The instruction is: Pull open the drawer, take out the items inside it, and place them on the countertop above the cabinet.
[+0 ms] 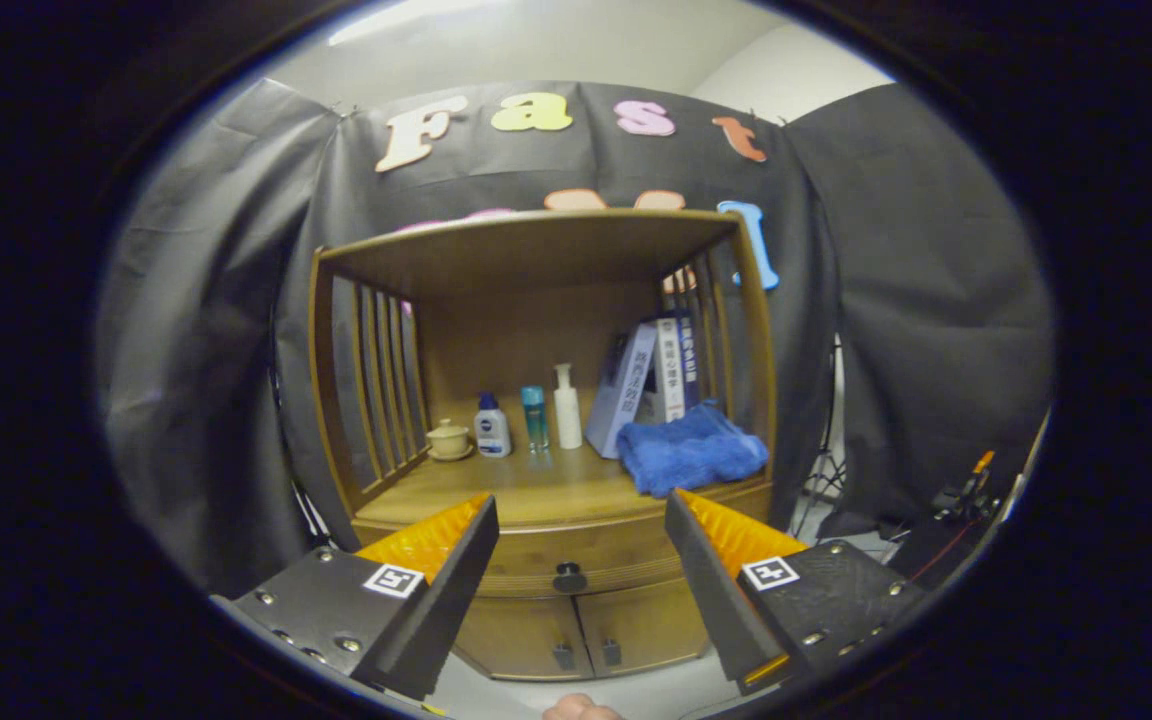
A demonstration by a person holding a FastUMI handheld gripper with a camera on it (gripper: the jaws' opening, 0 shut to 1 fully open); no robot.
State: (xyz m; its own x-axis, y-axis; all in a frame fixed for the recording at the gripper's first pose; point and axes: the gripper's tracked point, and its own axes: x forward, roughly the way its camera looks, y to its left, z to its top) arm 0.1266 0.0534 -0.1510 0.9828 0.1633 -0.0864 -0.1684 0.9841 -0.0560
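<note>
1. While the hand-held gripper (581, 520) hangs in front of the wooden cabinet (546, 420), its two fingers stand wide apart with nothing between them — no contact with any object.
2. Drawer (576, 565): shut, set just under the counter (496, 490). Its dark round knob (569, 577) sits beyond the fingers, seen in the gap between them.
3. Below the drawer — two small cabinet doors (581, 630), closed, each with a dark handle near the middle seam.
4. Counter forms the floor of an open alcove with slatted sides and a wooden roof (536, 245).
5. Far left on the counter: a small lidded cup on a saucer (448, 440).
6. Right of the cup, a white bottle with a blue cap (492, 425), upright.
7. Next right, a slim teal bottle (535, 417), upright, standing apart from its neighbours.
8. Next right, a tall white pump bottle (567, 407), upright.
9. Far right corner: several books (651, 380), leaning leftward against each other.
10. Near right of the counter, in front of the books: a folded blue towel (691, 450), just beyond the right finger.
11. Drawer contents hidden; cannot tell what is inside.
12. Part of a person's hand (581, 710) shows on the near side, below the cabinet doors.
</note>
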